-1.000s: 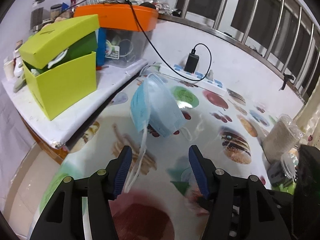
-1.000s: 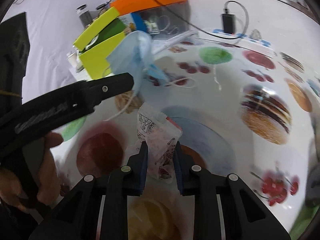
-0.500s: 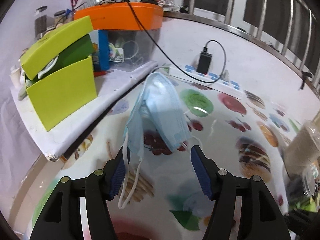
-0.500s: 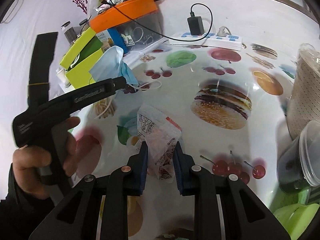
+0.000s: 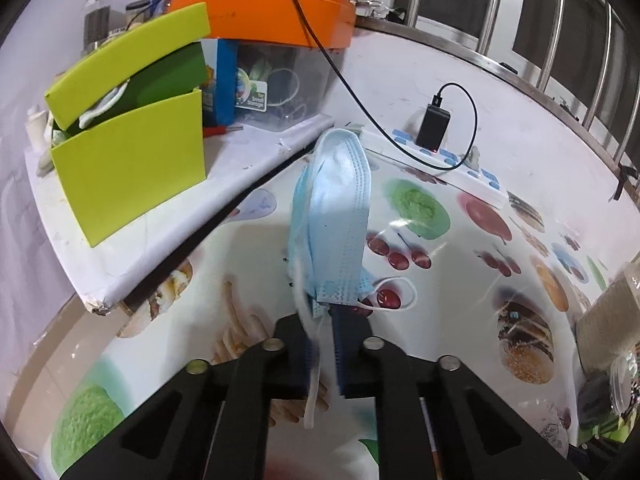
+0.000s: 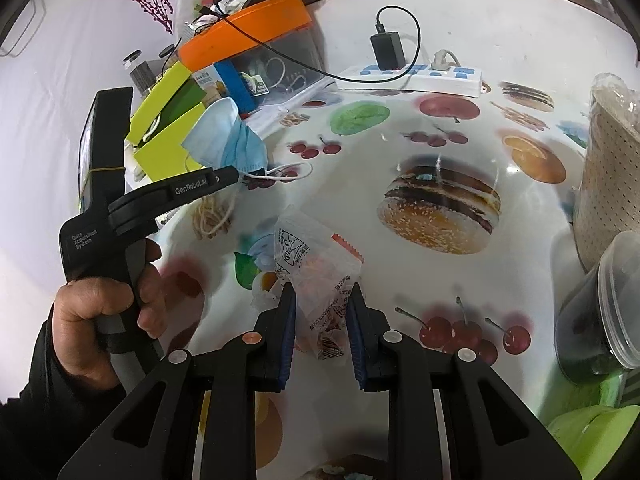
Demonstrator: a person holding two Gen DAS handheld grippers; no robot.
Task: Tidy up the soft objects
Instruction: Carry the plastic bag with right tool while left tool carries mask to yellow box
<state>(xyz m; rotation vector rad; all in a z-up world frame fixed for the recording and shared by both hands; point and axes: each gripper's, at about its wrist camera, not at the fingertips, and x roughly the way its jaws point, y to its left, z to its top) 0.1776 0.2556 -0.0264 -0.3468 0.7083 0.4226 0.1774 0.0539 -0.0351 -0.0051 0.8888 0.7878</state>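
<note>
A light-blue face mask (image 5: 332,216) stands up from my left gripper (image 5: 322,312), whose jaws are closing and press on its lower edge; white ear loops hang beside the fingers. In the right wrist view the same mask (image 6: 224,136) sits at the tip of the left gripper (image 6: 236,176), held by a person's hand in front of the lime-green box (image 6: 164,148). My right gripper (image 6: 322,292) is shut on a clear crinkly snack packet (image 6: 316,264) above the printed tablecloth (image 6: 440,152).
The lime-green box (image 5: 132,168) with its flap raised stands on a white ledge (image 5: 120,256) beside an orange-lidded clear bin (image 5: 264,20). A power strip (image 5: 440,160) with a charger lies at the back. A perforated beige container (image 6: 608,160) and a lidded tub (image 6: 600,312) stand right.
The left gripper's wide-open jaws have come forward around the mask's lower edge and closed on it. The right gripper keeps its hold on the packet and has swung to the right.
</note>
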